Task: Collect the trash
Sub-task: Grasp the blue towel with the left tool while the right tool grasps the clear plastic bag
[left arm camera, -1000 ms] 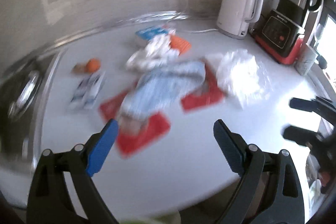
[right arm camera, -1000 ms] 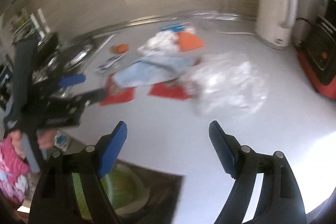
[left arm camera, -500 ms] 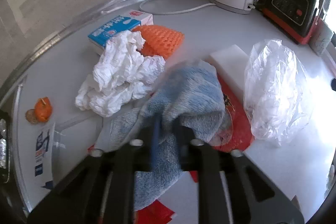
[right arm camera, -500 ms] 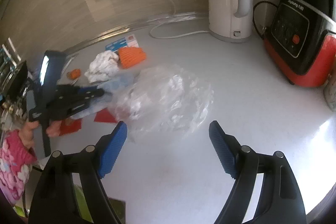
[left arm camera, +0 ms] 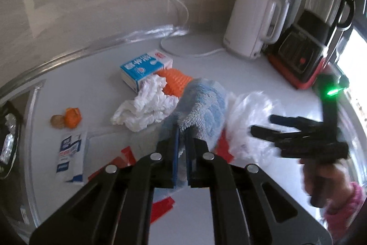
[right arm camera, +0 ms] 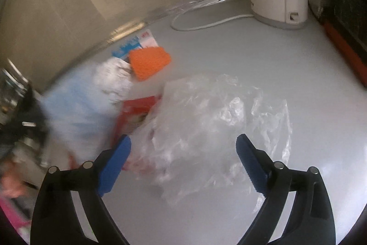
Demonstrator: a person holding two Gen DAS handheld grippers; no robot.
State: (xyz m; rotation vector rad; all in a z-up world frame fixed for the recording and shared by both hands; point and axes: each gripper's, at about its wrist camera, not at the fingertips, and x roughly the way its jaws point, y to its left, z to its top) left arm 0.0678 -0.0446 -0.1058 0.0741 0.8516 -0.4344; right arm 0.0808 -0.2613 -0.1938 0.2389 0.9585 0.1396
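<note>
A: What is the left gripper [left arm camera: 181,141] doing?

B: It is pointing steeply down at the counter [left arm camera: 218,66], and its blue pads are pressing together on a fold of the blue towel [left arm camera: 204,107].

A: And the right gripper [right arm camera: 183,153]?

B: It is angling down at the same counter, with its jaws widening. The clear plastic bag [right arm camera: 218,111] is lying between the blue pads [right arm camera: 114,162], which are not pressing on it.

A: Is a hand showing anywhere?

B: In the left wrist view, a hand [left arm camera: 321,178] in a pink sleeve [left arm camera: 344,210] is gripping the right gripper's black handle, above the counter's near edge.
</note>
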